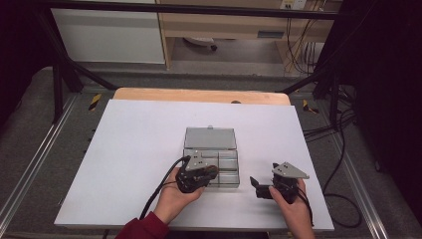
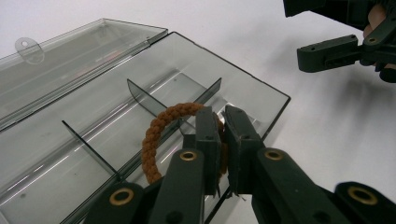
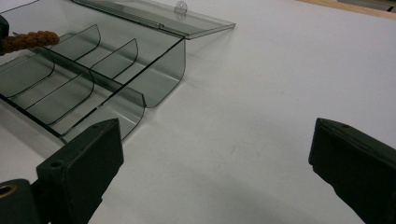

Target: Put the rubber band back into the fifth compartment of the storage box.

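On the white desk [image 1: 149, 149] lies a shallow box of smoky clear plastic [image 1: 226, 164], divided into compartments by thin upright partitions, with its hinged lid [image 1: 210, 138] swung fully open and lying flat on the far side. The left tongs [image 2: 223, 135] are clamped narrowly on a braided loop of rust-brown cord [image 2: 156, 135], pinching one side of the ring between the two black jaws so that the rest of it arcs out to the left, hanging above the box's near compartments beside a partition; whether its lower edge touches the box floor cannot be told. In the high view the left tongs [image 1: 199, 175] sit over the near left part of the box, the hand behind them and a black cable [image 1: 161, 186] trailing back toward a dark red sleeve [image 1: 144, 228]. The right tongs [image 1: 260, 186] rest well clear of the box, to its right over bare desk, jaws spread wide and holding nothing. In the right gripper view the two jaws stand far apart, and a stretch of the brown cord [image 3: 30, 40] shows at the upper left above the box [image 3: 159, 74].
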`<state>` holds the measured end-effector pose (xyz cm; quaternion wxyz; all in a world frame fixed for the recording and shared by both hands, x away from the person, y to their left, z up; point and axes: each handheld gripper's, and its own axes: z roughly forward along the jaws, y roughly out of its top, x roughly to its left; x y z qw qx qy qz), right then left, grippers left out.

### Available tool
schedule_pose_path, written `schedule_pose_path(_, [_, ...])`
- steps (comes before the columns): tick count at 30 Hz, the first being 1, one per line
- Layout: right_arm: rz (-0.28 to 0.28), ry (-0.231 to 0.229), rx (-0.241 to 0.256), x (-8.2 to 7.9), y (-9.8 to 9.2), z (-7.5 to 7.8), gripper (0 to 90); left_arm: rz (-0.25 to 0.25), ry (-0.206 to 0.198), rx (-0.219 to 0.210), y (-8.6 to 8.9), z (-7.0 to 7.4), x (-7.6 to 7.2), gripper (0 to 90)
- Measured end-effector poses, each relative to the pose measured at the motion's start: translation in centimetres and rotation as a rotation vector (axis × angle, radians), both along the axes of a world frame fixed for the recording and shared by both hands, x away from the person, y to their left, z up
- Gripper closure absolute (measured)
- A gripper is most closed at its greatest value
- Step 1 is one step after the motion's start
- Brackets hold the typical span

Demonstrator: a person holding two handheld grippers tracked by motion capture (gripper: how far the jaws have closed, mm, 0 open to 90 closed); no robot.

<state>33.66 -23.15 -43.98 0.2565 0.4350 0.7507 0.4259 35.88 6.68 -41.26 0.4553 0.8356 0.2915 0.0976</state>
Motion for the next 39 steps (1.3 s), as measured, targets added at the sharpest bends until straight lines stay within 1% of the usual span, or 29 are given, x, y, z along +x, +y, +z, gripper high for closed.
schedule_pose_path(2, [0.000, 0.003, 0.000, 0.0, 0.0, 0.0, 3.3, 0.000, -0.002, 0.001, 0.0, 0.0, 0.0, 84.0])
schedule_pose_path(3, [0.001, 0.003, 0.001, 0.0, 0.0, 0.0, 3.3, 0.008, -0.004, -0.006, 0.1, 0.0, 0.0, 82.8])
schedule_pose_path(5, [0.000, 0.000, 0.002, 0.0, 0.0, 0.0, 3.3, 0.030, -0.013, -0.022, 0.3, 0.2, -0.1, 74.3])
schedule_pose_path(10, [0.000, 0.001, -0.001, 0.0, 0.0, 0.0, 3.2, 0.067, -0.048, -0.069, 1.1, 1.0, -0.2, 64.4])
schedule_pose_path(13, [-0.001, 0.002, -0.001, 0.0, 0.0, 0.0, 3.1, 0.084, -0.062, -0.065, 1.8, 1.2, -0.1, 60.0])
schedule_pose_path(16, [0.002, 0.000, 0.000, 0.0, 0.0, 0.0, 3.2, 0.094, -0.062, -0.078, 2.5, 1.5, 0.0, 59.7])
schedule_pose_path(20, [-0.003, -0.003, -0.001, 0.0, -0.1, 0.1, 3.2, 0.110, -0.082, -0.093, 3.6, 1.8, -0.1, 57.7])
schedule_pose_path(25, [-0.004, -0.004, -0.006, -0.1, -0.1, 0.1, 3.1, 0.156, -0.115, -0.111, 5.3, 2.2, -0.1, 53.0])
schedule_pose_path(27, [-0.003, -0.002, -0.011, -0.1, 0.0, 0.0, 3.1, 0.173, -0.124, -0.127, 6.0, 2.2, 0.0, 51.2])
schedule_pose_path(29, [-0.003, 0.003, -0.010, 0.0, 0.0, 0.0, 3.1, 0.194, -0.141, -0.140, 6.8, 2.3, 0.1, 50.2])
schedule_pose_path(31, [0.001, 0.002, -0.014, 0.0, 0.0, 0.0, 3.1, 0.206, -0.152, -0.142, 7.4, 2.3, 0.3, 46.9])
schedule_pose_path(32, [0.001, 0.002, -0.013, 0.0, 0.1, 0.0, 3.3, 0.208, -0.149, -0.143, 7.7, 2.3, 0.3, 44.5])
schedule_pose_path(34, [0.002, -0.003, -0.012, 0.0, 0.1, 0.0, 3.3, 0.200, -0.159, -0.142, 8.4, 2.2, 0.3, 41.5])
schedule_pose_path(36, [0.005, -0.004, -0.007, -0.1, 0.1, 0.1, 3.3, 0.218, -0.177, -0.144, 9.2, 2.0, 0.2, 40.0])
schedule_pose_path(39, [0.009, -0.006, -0.007, -0.1, 0.2, 0.1, 3.2, 0.239, -0.190, -0.161, 10.0, 1.8, 0.2, 35.9])
